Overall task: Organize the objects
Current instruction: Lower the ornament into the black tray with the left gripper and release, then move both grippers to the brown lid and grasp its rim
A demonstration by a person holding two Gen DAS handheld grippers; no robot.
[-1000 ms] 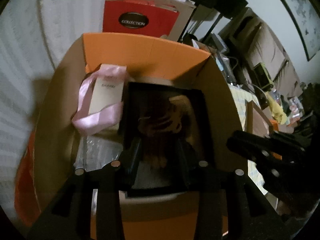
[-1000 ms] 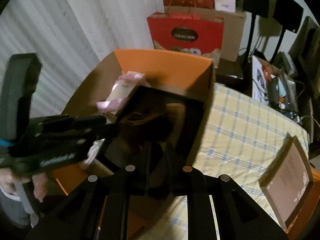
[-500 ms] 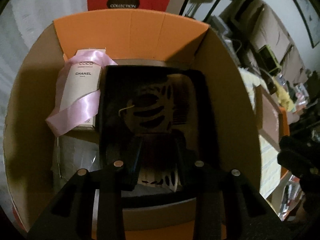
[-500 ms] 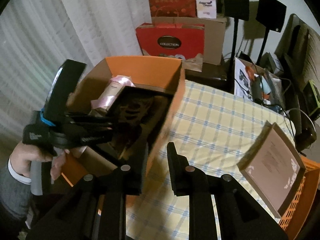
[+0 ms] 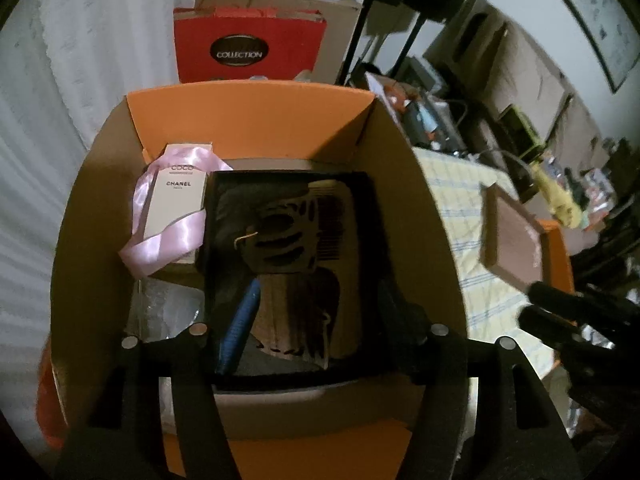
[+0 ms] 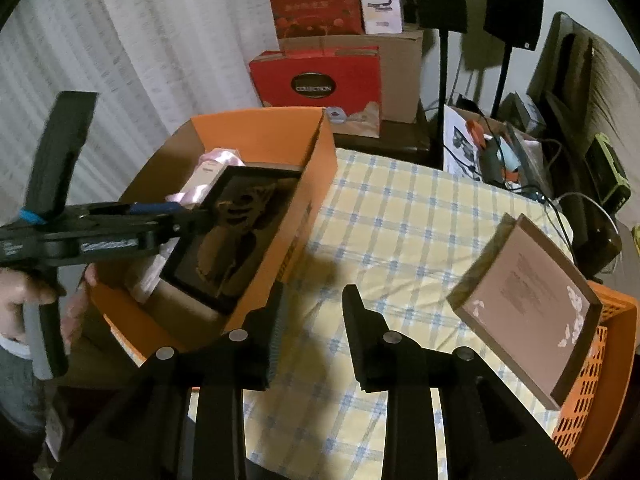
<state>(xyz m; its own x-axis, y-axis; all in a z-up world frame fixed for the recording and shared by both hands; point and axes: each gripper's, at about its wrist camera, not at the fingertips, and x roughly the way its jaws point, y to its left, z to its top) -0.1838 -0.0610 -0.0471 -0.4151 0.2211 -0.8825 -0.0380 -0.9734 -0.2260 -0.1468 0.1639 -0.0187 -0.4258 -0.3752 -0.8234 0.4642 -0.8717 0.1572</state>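
Observation:
A black picture frame (image 5: 292, 256) with a dark cut-out figure lies inside the orange cardboard box (image 5: 256, 116), beside a Chanel carton wrapped in pink ribbon (image 5: 172, 208). My left gripper (image 5: 316, 320) is open, its fingers spread wide over the frame's near edge. In the right wrist view the frame (image 6: 236, 236) lies tilted in the box (image 6: 316, 184) with the left gripper (image 6: 176, 216) over it. My right gripper (image 6: 314, 316) is open and empty above the checked cloth, right of the box.
A brown wooden frame (image 6: 528, 304) leans on an orange perforated basket (image 6: 600, 360) at the right. The yellow checked tablecloth (image 6: 400, 216) lies between. Red gift bags (image 6: 320, 80), cartons and speaker stands (image 6: 440, 40) stand behind. Clear plastic (image 5: 168, 312) lies in the box.
My left gripper has opened and let go of the black frame, which now rests in the box. My right gripper has drawn back to the right, away from the box, over the cloth.

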